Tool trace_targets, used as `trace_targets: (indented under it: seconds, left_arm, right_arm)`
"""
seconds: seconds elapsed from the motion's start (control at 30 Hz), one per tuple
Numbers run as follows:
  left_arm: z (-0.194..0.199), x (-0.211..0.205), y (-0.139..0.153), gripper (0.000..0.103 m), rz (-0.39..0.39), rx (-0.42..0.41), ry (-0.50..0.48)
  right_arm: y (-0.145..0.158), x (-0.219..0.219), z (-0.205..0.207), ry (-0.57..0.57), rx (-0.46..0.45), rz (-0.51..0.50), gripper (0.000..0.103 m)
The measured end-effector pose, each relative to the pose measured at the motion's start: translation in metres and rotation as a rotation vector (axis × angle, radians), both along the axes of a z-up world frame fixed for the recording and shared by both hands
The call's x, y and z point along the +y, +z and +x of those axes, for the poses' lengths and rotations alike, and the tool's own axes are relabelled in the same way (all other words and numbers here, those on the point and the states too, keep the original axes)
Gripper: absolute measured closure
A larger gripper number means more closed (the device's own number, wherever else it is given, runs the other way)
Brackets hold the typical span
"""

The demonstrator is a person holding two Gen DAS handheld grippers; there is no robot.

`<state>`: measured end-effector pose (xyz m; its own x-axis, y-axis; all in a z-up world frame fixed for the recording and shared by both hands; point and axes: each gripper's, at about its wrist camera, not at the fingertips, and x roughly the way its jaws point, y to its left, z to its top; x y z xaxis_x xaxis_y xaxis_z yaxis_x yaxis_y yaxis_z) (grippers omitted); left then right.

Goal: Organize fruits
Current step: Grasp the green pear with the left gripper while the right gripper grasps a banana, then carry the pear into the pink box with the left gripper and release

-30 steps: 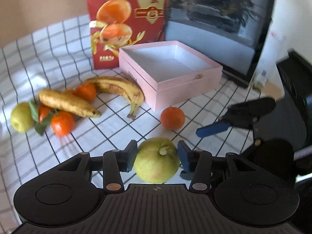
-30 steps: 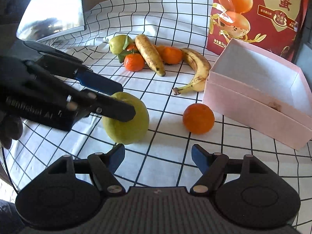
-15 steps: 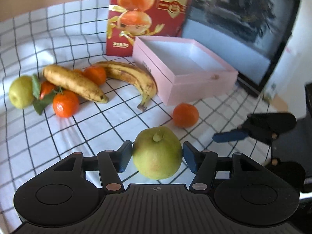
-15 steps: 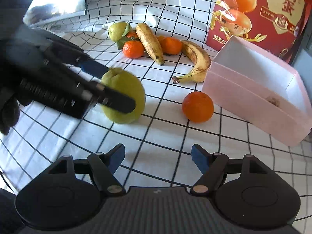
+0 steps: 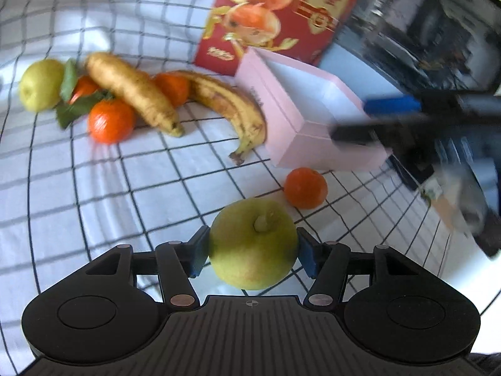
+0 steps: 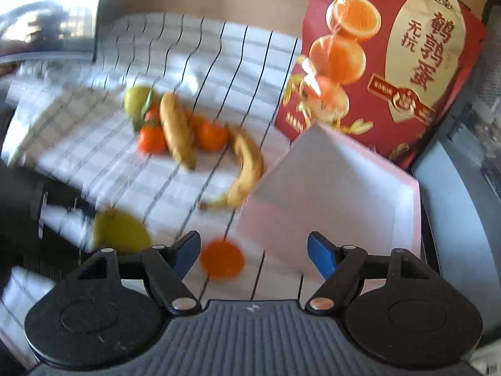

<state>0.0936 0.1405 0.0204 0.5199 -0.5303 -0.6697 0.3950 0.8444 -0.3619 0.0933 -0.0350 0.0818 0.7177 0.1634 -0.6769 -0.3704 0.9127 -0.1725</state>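
Observation:
A large green pear rests on the checked cloth between the blue pads of my left gripper. The jaws stand wide, with a thin gap beside the right pad, so the pear is not pinched. In the right wrist view the pear is a blur at lower left. My right gripper is open and holds nothing; it hovers above a loose tangerine and the near corner of the empty pink box. From the left wrist view, the right gripper hangs in front of that pink box.
A pile of fruit lies at the far left: a small pear, two bananas, tangerines with leaves. A red snack bag stands behind the box. A dark monitor is at the right.
My left jaws have widened off the pear, and the gripper has rolled and sunk a little. My right gripper has risen and swung from beside the pear toward the pink box.

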Motion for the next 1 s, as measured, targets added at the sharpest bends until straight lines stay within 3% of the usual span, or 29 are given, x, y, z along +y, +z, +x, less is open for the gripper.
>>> trace_targets:
  seconds: [0.13,0.2,0.33,0.43,0.7,0.73,0.77,0.9,1.0]
  left_arm:
    - [-0.014,0.008,0.001,0.039,0.009,0.005,0.054]
    - [-0.023,0.017,0.003,0.040,-0.013,0.017,0.084]
    - [-0.041,0.037,0.012,0.040,-0.030,0.008,0.146]
    - [-0.056,0.054,0.020,0.040,-0.034,-0.005,0.198]
    - [-0.075,0.082,0.025,0.040,-0.040,0.001,0.287]
    - [-0.075,0.084,0.025,0.040,-0.037,0.005,0.296]
    - [-0.077,0.085,0.025,0.040,-0.036,0.008,0.304]
    - [-0.084,0.091,0.028,0.040,-0.034,-0.002,0.314]
    - [-0.086,0.092,0.032,0.040,-0.025,-0.015,0.316]
  right_arm:
    - [0.004,0.018,0.069,0.027,0.070,0.016,0.027]
    - [-0.005,0.035,0.102,0.056,0.111,-0.028,0.030]
    - [-0.027,0.061,0.147,0.089,0.163,-0.129,0.045]
    - [-0.043,0.071,0.169,0.102,0.186,-0.188,0.045]
    - [-0.061,0.078,0.194,0.135,0.240,-0.216,0.050]
    - [-0.061,0.079,0.194,0.141,0.238,-0.221,0.054]
    - [-0.061,0.080,0.194,0.148,0.245,-0.218,0.066]
    - [-0.058,0.079,0.183,0.133,0.212,-0.221,0.067]
    - [-0.044,0.071,0.164,0.121,0.177,-0.152,0.067]
